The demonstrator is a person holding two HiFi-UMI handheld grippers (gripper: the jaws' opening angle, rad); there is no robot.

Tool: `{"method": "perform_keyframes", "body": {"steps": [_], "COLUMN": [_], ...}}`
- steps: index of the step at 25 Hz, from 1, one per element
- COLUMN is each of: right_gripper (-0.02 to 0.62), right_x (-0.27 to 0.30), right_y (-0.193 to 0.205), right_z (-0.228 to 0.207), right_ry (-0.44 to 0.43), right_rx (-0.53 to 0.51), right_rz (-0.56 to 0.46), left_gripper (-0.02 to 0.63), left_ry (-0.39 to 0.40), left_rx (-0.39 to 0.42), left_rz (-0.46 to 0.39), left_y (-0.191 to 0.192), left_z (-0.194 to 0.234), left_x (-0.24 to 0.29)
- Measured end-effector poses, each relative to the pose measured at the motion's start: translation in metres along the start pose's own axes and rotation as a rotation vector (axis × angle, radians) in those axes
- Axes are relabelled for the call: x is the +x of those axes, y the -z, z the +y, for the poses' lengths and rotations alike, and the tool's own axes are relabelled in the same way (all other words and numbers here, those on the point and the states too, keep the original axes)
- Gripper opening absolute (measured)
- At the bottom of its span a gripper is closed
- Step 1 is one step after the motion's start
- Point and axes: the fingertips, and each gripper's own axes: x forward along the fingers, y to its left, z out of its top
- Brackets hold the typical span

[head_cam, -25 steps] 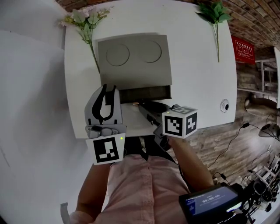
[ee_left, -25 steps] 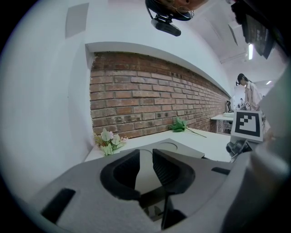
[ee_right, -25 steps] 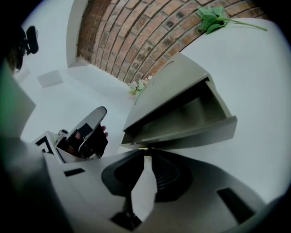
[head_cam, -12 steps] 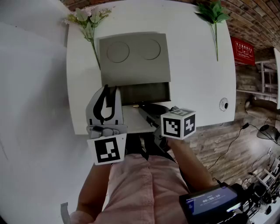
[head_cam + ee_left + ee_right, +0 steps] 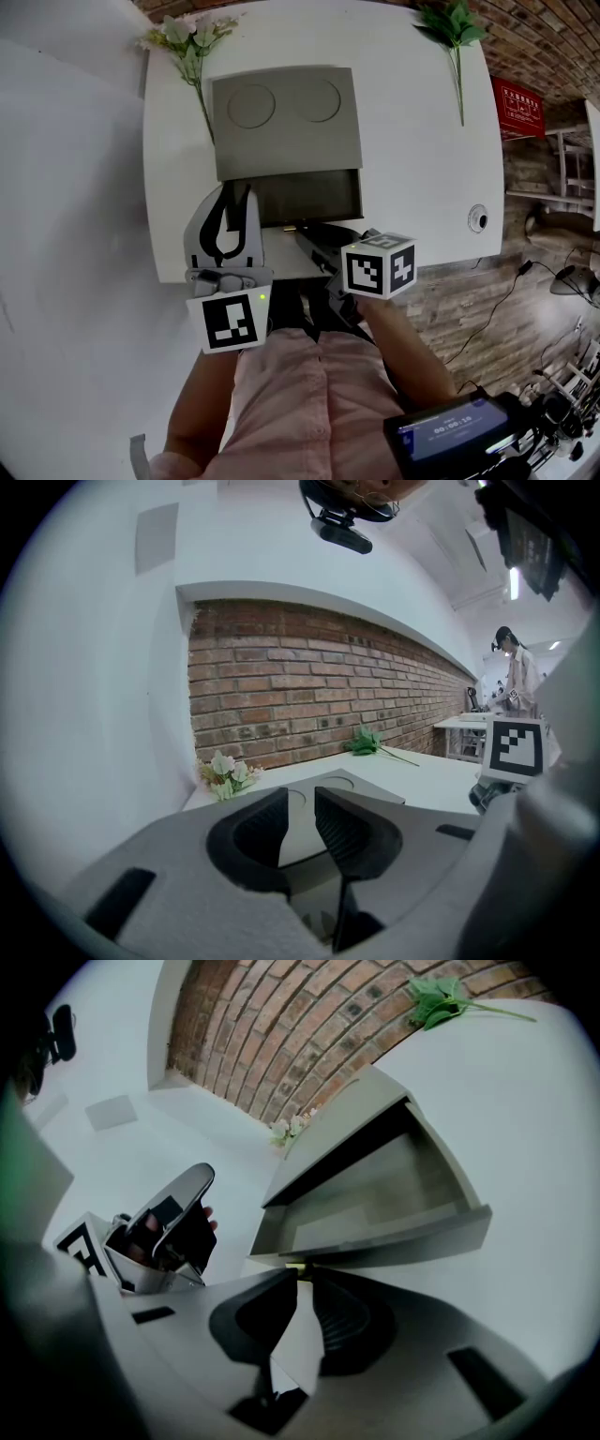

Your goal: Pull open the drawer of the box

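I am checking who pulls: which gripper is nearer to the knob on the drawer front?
Right. The right gripper has its jaws on the knob at the drawer front. The left gripper is open, left of the drawer, apart from the knob.

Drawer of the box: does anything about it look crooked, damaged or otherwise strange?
Nothing stands out. The drawer sits straight in the box, partly open and looks empty; the right hand-held gripper grips its knob.

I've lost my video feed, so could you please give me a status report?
Left gripper open, empty, left of drawer. Right gripper shut on knob. Drawer partly out. Nothing blocking.
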Motion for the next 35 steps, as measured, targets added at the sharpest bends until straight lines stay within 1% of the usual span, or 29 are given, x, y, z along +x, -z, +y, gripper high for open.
{"method": "perform_keyframes", "body": {"steps": [18, 35], "right_gripper": [0.058, 0.058], "right_x": [-0.005, -0.009], "right_y": [0.025, 0.045], "right_z": [0.004, 0.005], "right_ry": [0.003, 0.001], "right_rx": [-0.009, -0.013], "right_rz": [0.008, 0.017], "left_gripper": [0.095, 0.095], "left_ry": [0.007, 0.016], "left_rx": [-0.011, 0.008], "left_rz": [-0.014, -0.025], "left_y": [0.002, 0.002], "left_z": [-0.014, -0.022], "left_x": [-0.014, -0.024]}}
